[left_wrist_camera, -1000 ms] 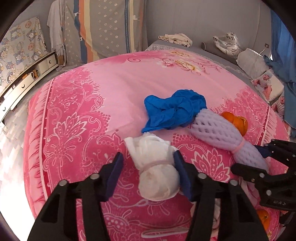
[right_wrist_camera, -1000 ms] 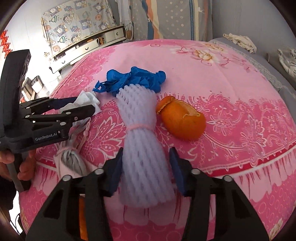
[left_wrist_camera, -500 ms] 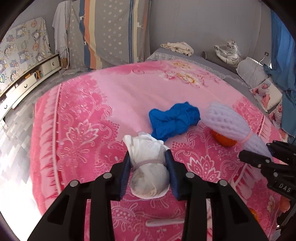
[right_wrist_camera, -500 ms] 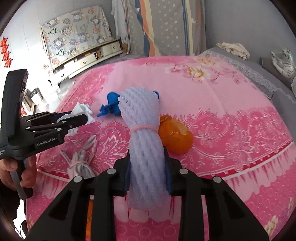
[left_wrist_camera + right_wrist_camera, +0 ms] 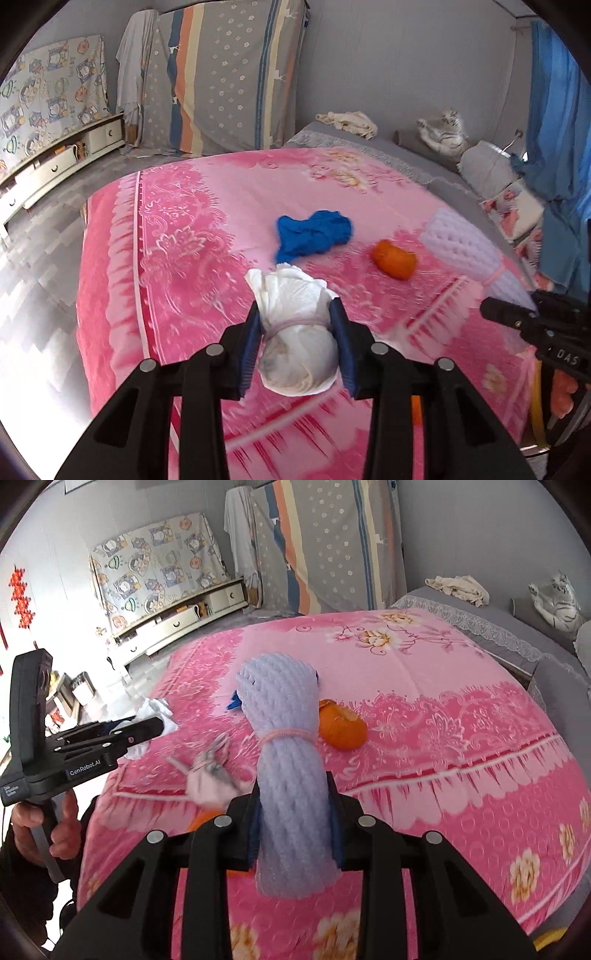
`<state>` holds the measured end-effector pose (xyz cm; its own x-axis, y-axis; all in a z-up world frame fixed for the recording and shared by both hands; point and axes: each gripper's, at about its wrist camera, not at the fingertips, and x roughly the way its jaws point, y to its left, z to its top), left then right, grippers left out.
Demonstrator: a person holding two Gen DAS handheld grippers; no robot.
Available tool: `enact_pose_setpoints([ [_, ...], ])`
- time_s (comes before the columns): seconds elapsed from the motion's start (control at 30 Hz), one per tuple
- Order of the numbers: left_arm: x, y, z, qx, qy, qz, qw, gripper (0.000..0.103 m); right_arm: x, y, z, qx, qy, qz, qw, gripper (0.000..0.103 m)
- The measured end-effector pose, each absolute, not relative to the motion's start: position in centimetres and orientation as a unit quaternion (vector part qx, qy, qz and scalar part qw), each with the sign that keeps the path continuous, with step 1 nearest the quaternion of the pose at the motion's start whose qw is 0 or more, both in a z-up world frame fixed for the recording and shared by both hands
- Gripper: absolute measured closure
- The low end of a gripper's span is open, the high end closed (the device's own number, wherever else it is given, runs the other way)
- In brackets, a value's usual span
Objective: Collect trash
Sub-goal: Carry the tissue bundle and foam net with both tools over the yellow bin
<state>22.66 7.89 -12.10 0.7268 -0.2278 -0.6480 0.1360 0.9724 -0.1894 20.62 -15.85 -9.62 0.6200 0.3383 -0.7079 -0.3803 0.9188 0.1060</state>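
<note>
My left gripper (image 5: 297, 317) is shut on a white tissue bundle (image 5: 297, 332) tied with a band, lifted off the pink bedspread (image 5: 177, 236). My right gripper (image 5: 293, 801) is shut on a lilac foam net roll (image 5: 286, 760) bound by a pink band, also raised above the bed. The roll (image 5: 469, 254) shows at the right of the left wrist view, and the left gripper (image 5: 122, 734) with its bundle shows at the left of the right wrist view. A blue glove (image 5: 314, 232), an orange peel (image 5: 395, 258) and a grey tied wad (image 5: 210, 775) lie on the bed.
The pink bedspread (image 5: 424, 686) covers a bed with a grey sheet and pillows at its far end. A low cabinet with drawers (image 5: 177, 620) stands along the wall, and a person's hand (image 5: 55, 819) holds the left gripper's handle. Another orange piece (image 5: 207, 818) lies near the bed's front edge.
Both grippers closed on their items, the left on the tissue bundle and the right on the foam net roll, then lifted them up and back from the bedspread.
</note>
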Motion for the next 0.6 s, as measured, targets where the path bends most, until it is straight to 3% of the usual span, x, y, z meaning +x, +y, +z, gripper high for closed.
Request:
enact_pose_setpoints([
  [0.6,13.9,4.9,-5.8,-0.102,0.265,-0.153,0.947,0.068,10.5,-27.1,-7.1,0.113,0.321,0.13,0.931,0.075],
])
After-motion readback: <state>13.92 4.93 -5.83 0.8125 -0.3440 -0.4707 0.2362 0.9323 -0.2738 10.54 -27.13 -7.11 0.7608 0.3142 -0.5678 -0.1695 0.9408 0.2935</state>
